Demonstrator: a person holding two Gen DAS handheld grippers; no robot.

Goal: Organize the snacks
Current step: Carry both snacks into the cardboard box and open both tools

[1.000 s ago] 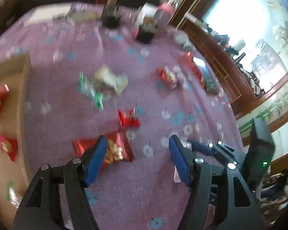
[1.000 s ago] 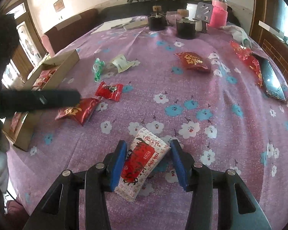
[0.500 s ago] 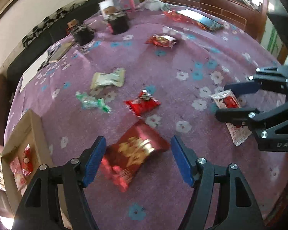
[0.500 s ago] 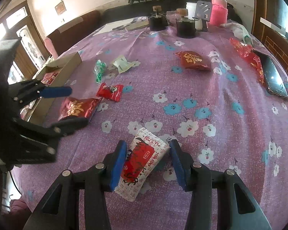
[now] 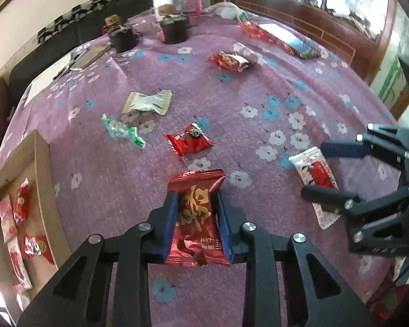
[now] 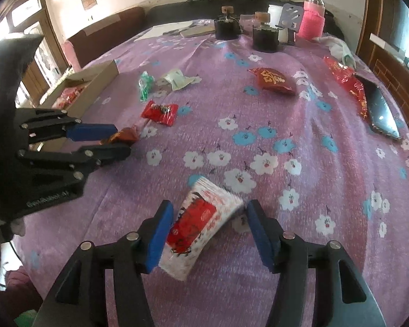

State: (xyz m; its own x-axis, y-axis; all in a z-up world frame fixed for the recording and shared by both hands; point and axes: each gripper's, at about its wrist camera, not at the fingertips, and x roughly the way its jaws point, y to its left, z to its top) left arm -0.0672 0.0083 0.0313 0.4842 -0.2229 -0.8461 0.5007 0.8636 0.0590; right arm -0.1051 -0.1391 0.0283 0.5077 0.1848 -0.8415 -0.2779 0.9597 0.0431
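Note:
My left gripper [image 5: 197,204] is shut on a dark red snack packet [image 5: 196,218] with gold lettering, just above the purple flowered tablecloth [image 5: 259,87]. In the right wrist view the left gripper [image 6: 117,144] holds that packet [image 6: 124,135] near the cardboard box [image 6: 95,84]. My right gripper [image 6: 208,218] is open, its fingers on either side of a white and red snack packet [image 6: 196,226] lying on the cloth. That packet also shows in the left wrist view [image 5: 313,174], between the right gripper's fingers [image 5: 324,169].
A cardboard box [image 5: 41,163] with several red snacks stands at the left. Loose on the cloth: a small red packet [image 5: 189,141], a green candy [image 5: 121,130], a pale green packet [image 5: 147,103], a red bag [image 5: 229,60]. Two dark jars [image 5: 174,28], a pink bottle [image 6: 312,17] and a phone [image 6: 381,111] stand farther off.
My left gripper has moved forward over the dark red packet and closed on it. My right gripper has stayed open around the white and red packet.

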